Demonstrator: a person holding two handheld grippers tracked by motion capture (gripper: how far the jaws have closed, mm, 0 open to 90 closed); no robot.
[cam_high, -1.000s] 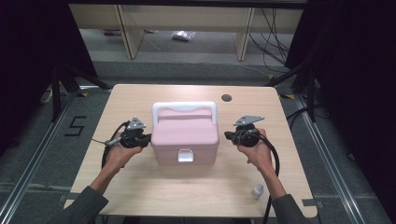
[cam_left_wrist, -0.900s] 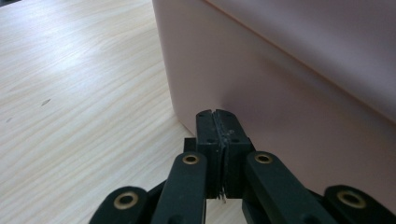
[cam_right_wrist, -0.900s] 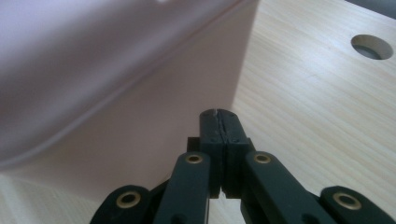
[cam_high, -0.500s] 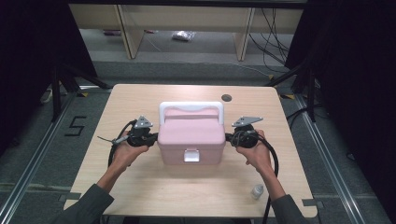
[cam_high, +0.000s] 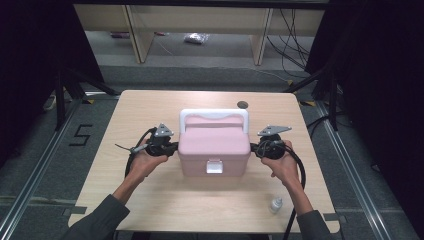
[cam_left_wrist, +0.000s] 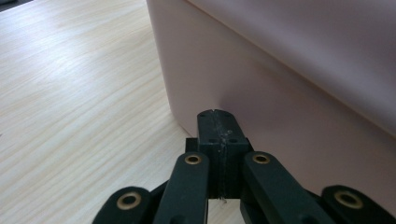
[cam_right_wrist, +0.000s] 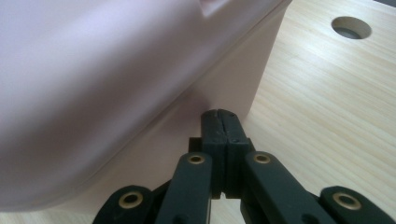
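Observation:
A pink plastic box (cam_high: 214, 145) with a white handle (cam_high: 214, 114) and a white front latch (cam_high: 214, 166) stands in the middle of the table. My left gripper (cam_high: 174, 148) presses its shut tips against the box's left side wall (cam_left_wrist: 261, 93). My right gripper (cam_high: 253, 148) does the same on the right side wall (cam_right_wrist: 187, 126). In the left gripper view the left gripper (cam_left_wrist: 217, 114) has its jaws together with nothing between them. In the right gripper view the right gripper (cam_right_wrist: 219, 113) is likewise shut and empty, its tips under the lid's overhang.
A small white bottle (cam_high: 275, 204) stands near the table's front right edge. A round cable hole (cam_high: 242, 104) lies behind the box, seen also as the hole (cam_right_wrist: 351, 26). The wooden table (cam_high: 150, 200) has bare room in front and at both sides.
The box has slid to the right and slightly toward the person between the two grippers, which moved along with it, both pressed against its sides.

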